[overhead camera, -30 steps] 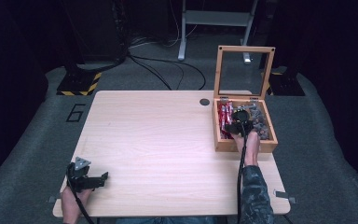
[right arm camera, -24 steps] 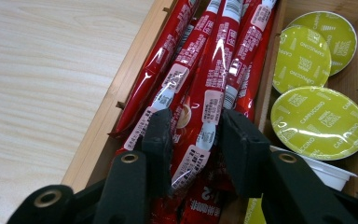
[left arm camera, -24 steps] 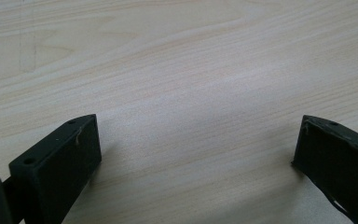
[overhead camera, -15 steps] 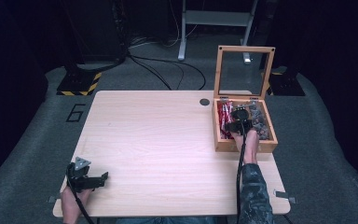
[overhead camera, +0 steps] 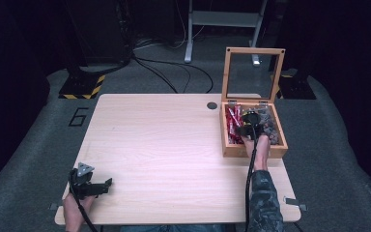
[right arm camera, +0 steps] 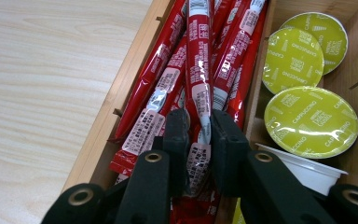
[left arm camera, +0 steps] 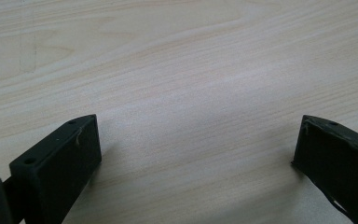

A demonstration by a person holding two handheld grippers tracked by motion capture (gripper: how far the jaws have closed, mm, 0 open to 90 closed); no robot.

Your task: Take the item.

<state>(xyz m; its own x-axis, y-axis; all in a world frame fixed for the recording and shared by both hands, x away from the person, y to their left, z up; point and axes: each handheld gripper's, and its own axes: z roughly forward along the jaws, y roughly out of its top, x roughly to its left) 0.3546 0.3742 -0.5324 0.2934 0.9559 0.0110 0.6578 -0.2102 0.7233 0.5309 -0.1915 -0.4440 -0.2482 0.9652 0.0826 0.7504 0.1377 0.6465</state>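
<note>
1. Reaching forward, my right hand [overhead camera: 257,146] holds the right claw [overhead camera: 248,126] down inside the wooden box [overhead camera: 254,151] at the far right of the surface [overhead camera: 164,145].
2. I see the right claw's jaws pinched on one red sachet [right arm camera: 200,88] that lies on top of the bundle of red sachets [right arm camera: 161,100] in the box's left compartment.
3. My left hand [overhead camera: 75,211] rests at the near left edge, with the left claw [overhead camera: 107,184] low over bare wood, its jaws spread wide apart and gripping nothing.
4. The box's glass-paned lid [overhead camera: 253,75] stands upright. Green cappuccino pods [right arm camera: 312,121] sit in the compartment beside the sachets.
</note>
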